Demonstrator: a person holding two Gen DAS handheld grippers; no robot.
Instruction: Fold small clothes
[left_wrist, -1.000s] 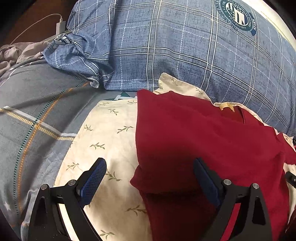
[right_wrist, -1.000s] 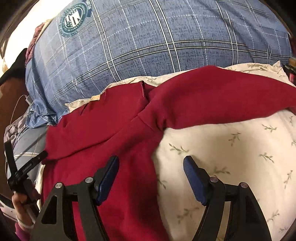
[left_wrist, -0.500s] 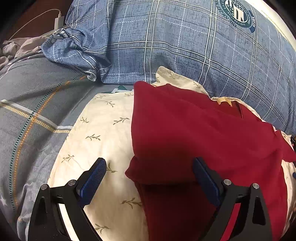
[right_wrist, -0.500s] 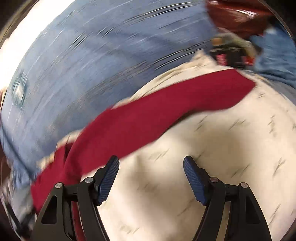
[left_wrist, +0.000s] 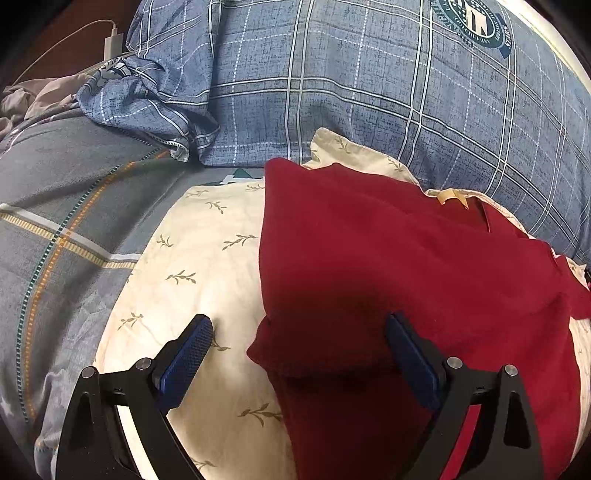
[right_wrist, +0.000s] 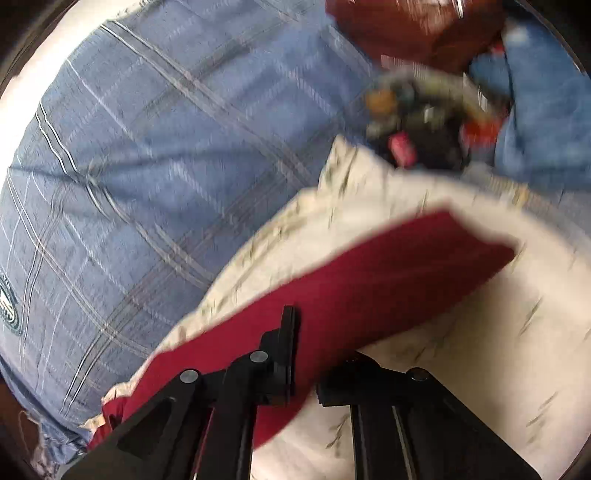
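Observation:
A dark red garment (left_wrist: 388, 266) lies on a cream leaf-print pillow (left_wrist: 192, 266), its left side folded over the body. My left gripper (left_wrist: 299, 354) is open, and the folded red corner lies between its blue pads. In the right wrist view the garment's red sleeve (right_wrist: 388, 273) stretches across the pillow (right_wrist: 498, 350). My right gripper (right_wrist: 306, 365) has closed on the sleeve near its inner end; the view is blurred.
A blue plaid quilt (left_wrist: 369, 85) rises behind the pillow and shows in the right view (right_wrist: 147, 147). A grey plaid sheet (left_wrist: 55, 221) lies left. A white charger and cable (left_wrist: 110, 40) sit far left. Blurred clutter (right_wrist: 424, 114) lies beyond the pillow's right end.
My right gripper swung right along the sleeve and went from open to shut on it. My left gripper stayed open and drifted slightly.

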